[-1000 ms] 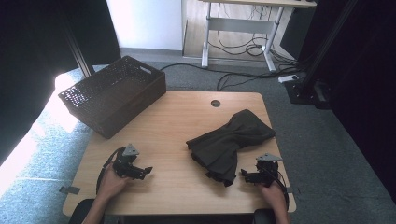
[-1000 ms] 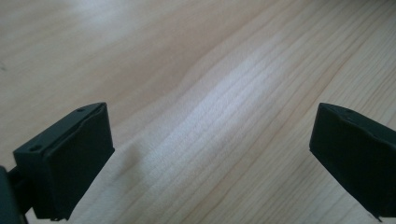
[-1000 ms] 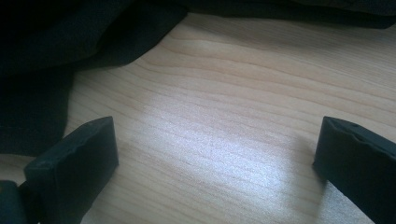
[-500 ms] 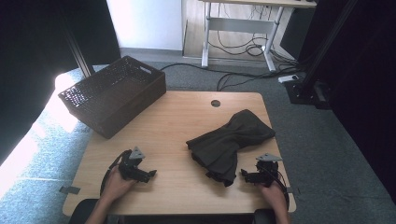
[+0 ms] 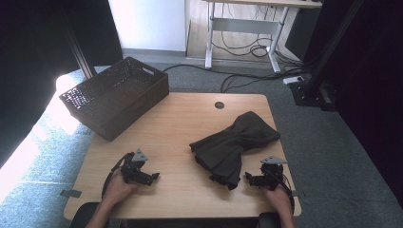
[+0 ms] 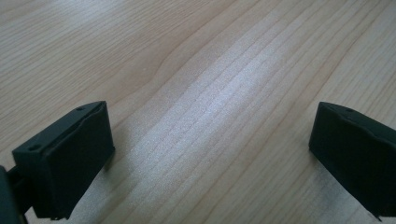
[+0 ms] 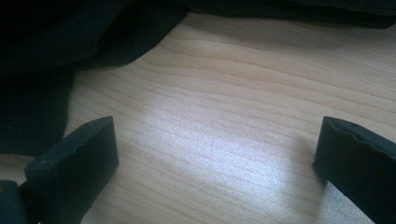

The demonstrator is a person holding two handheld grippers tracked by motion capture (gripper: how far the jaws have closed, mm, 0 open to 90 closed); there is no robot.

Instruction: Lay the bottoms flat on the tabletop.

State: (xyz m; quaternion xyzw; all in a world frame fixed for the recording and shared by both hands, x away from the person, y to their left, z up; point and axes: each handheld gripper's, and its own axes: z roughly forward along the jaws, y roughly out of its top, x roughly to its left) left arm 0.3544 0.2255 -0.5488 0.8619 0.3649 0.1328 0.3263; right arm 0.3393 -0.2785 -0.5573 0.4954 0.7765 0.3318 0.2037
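The fingers of the left gripper (image 5: 153, 177) and right gripper (image 5: 248, 178) stand spread, holding nothing, in the high view; a dark cloth (image 5: 235, 145) lies bunched on the desk (image 5: 180, 118), just beside the right gripper, with a black basket (image 5: 116, 95) at the far left corner. The left gripper view shows its fingers (image 6: 70, 154) wide apart over bare wood. The right gripper view shows its fingers (image 7: 77, 161) parted, the cloth (image 7: 56, 42) close ahead.

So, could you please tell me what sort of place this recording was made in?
Probably an office or lab set up for recording: a wooden table on grey carpet, a height-adjustable desk frame with loose cables behind it, and dark curtains at the sides.
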